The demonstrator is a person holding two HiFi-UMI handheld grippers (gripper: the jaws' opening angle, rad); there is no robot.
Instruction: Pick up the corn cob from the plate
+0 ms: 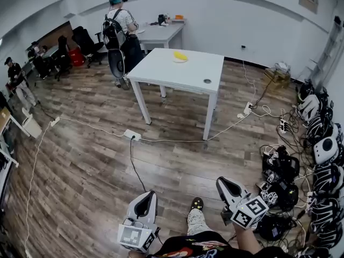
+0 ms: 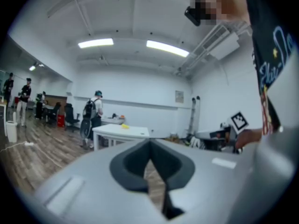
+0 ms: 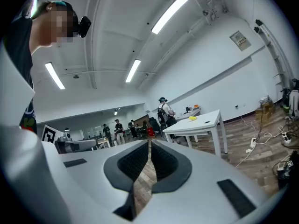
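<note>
Floorboards (image 1: 80, 165) fill most of our head view, a wide stretch of wood between us and the white worktop (image 1: 161, 71), which stands well apart from us across the room. By its far left corner a person (image 1: 119, 28) with a backpack stands turned away. Down the right wall we've got a row of black and white gear (image 1: 322, 144), with cables (image 1: 161, 140) trailing over the floor. Low in the frame we carry the left hand-held gripper (image 1: 145, 198) and the right hand-held gripper (image 1: 224, 184), both about level and aimed out at the room. Each gripper view shows its jaws brought together at the tips with nothing between them, only floor glimpsed through the slit lower down. And there's the prize, tiny from here: the corn cob (image 1: 180, 55), a yellow speck on the far side of the worktop, lying on what looks like a pale plate (image 1: 180, 61) that we can hardly tell from the white top. By our reckoning none of the pick is done yet: the walk over, opening the jaws, the grasp and the lift are all left.
</note>
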